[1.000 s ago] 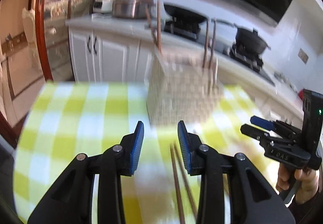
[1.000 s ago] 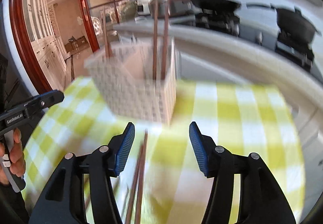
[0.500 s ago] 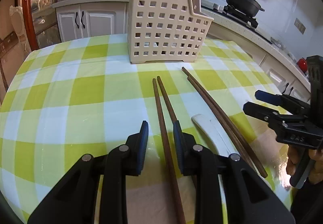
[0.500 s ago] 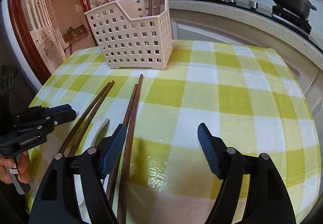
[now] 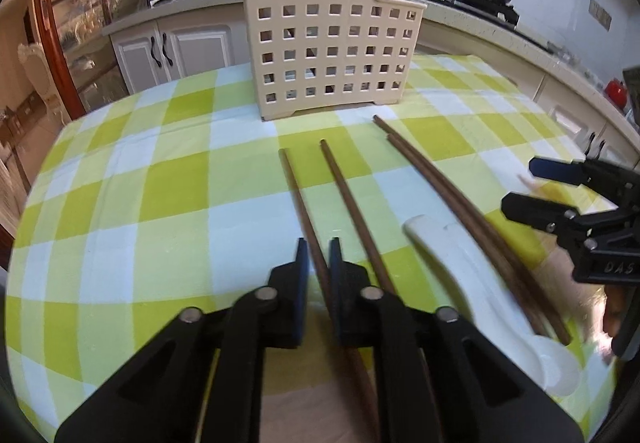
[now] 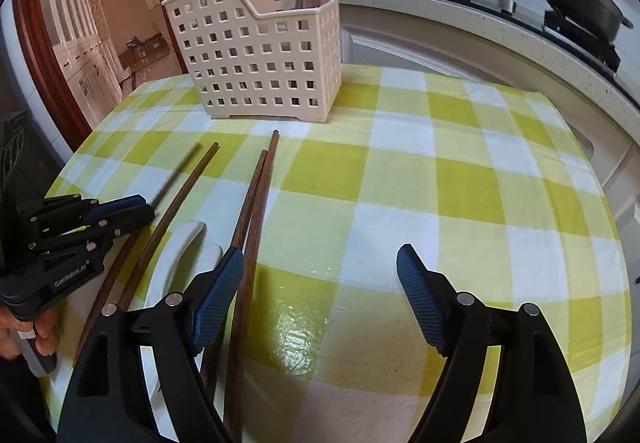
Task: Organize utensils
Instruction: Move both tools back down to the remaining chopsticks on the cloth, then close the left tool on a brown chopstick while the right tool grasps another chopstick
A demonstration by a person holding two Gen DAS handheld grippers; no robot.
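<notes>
**Chopsticks: first pick-up under way**

Chopsticks lie loose on the checked surface. Nearest, the left gripper sits low, jaws pinched on one chopstick; its mate lies just beside at 1 o'clock. The right gripper hovers wide open, another pair by its left finger. Next, I judge, comes a lift toward the basket at 12 o'clock.

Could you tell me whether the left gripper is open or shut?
Shut: the left gripper has its fingers clamped on one chopstick.
</notes>
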